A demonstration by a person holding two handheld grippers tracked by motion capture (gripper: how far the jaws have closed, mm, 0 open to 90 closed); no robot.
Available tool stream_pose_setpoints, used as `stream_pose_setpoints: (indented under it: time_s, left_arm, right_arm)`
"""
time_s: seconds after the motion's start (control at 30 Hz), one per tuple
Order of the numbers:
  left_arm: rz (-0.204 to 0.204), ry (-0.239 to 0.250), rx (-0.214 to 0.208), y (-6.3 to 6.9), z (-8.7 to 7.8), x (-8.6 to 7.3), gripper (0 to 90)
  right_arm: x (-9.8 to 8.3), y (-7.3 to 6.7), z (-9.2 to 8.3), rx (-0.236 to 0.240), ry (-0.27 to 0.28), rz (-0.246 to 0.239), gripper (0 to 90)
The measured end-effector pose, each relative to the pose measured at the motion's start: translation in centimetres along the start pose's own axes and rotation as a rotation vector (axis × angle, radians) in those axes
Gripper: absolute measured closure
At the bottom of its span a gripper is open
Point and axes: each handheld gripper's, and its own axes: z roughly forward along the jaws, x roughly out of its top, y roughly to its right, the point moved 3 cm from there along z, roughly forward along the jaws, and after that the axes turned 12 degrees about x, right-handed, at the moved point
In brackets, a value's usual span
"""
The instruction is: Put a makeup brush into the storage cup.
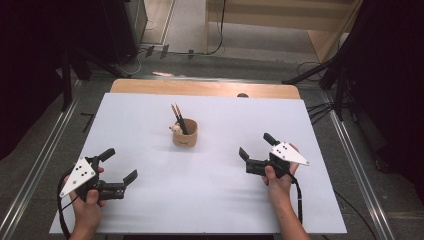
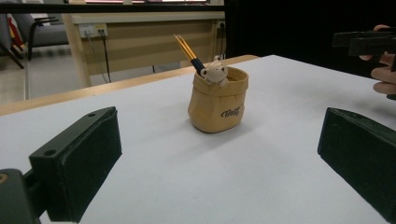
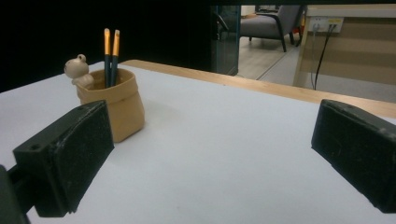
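From above, the white bench point(image 1: 210, 200) has a little tan pouch-style holder point(image 1: 185, 136) sitting upright near its middle, a bit toward the far side, with two pencils point(image 1: 178, 118) sticking out and leaning left, plus a small pale figurine point(image 1: 175, 129) perched at its rim. Left hand-held gripper point(image 1: 120, 165) sits at the near-left, jaws spread wide with nothing in them, and the right hand-held gripper point(image 1: 256, 145) is over at the near-right, also spread and empty; both are well apart from the holder. Over in the left gripper view, the holder point(image 2: 217, 103) stands between the two wide-apart black jaws but farther off, dark lettering on its front, the figurine point(image 2: 215, 71) peeking over the rim beside the orange-and-navy pencils point(image 2: 188, 51), and a person's hand point(image 2: 384, 74) shows at the right edge. Switching to the right gripper view, the holder point(image 3: 114, 102) sits just behind the left jaw, pencils point(image 3: 110, 53) upright, figurine point(image 3: 78, 69) on the left rim, jaws again spread.
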Motion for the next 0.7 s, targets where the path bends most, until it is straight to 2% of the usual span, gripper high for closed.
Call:
stream_pose_setpoints:
  time_s: [0.7]
  left_arm:
    - [0.005,0.0,0.001,0.0,0.0,-0.1,0.0]
  right_arm:
    - [-0.9,1.6,-4.8,-0.031,-0.012,-0.011,0.0]
